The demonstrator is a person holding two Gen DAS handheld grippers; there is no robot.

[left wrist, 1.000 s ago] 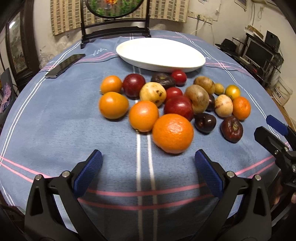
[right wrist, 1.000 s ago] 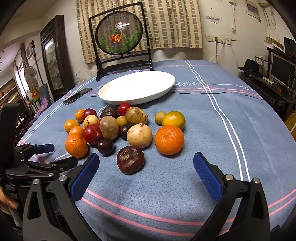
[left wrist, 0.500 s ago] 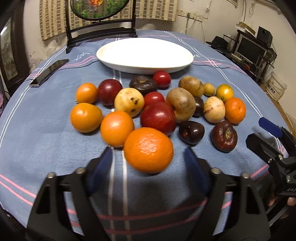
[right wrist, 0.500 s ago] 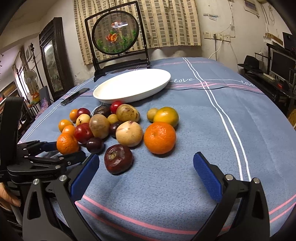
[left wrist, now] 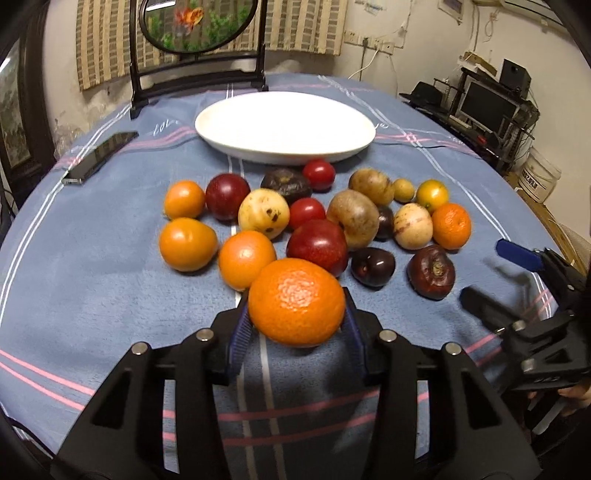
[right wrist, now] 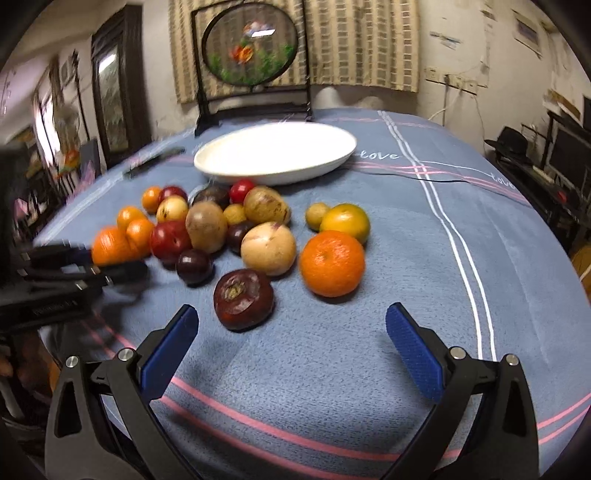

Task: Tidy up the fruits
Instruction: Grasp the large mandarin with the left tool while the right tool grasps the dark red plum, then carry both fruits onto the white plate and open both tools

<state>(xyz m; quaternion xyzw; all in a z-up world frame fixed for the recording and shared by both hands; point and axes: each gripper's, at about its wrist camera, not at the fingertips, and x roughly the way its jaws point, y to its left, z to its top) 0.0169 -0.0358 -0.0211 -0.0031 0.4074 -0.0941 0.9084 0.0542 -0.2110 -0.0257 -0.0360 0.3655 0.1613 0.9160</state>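
A large orange sits at the near edge of a cluster of fruit on the blue cloth. My left gripper is closing around it, and both blue pads touch its sides. An orange fruit and a red one lie just behind it. An empty white oval plate stands beyond the cluster. My right gripper stands open above bare cloth, with a dark wrinkled fruit just ahead of its left finger and another orange further in. The right wrist view shows my left gripper at the left.
A black phone lies at the far left of the table. A framed round screen stands behind the plate. The table edge curves close on the right, where my right gripper reaches in.
My left gripper has moved forward to the large orange and its jaws have gone from wide open to touching the fruit's sides. My right gripper has shifted slightly and stayed open.
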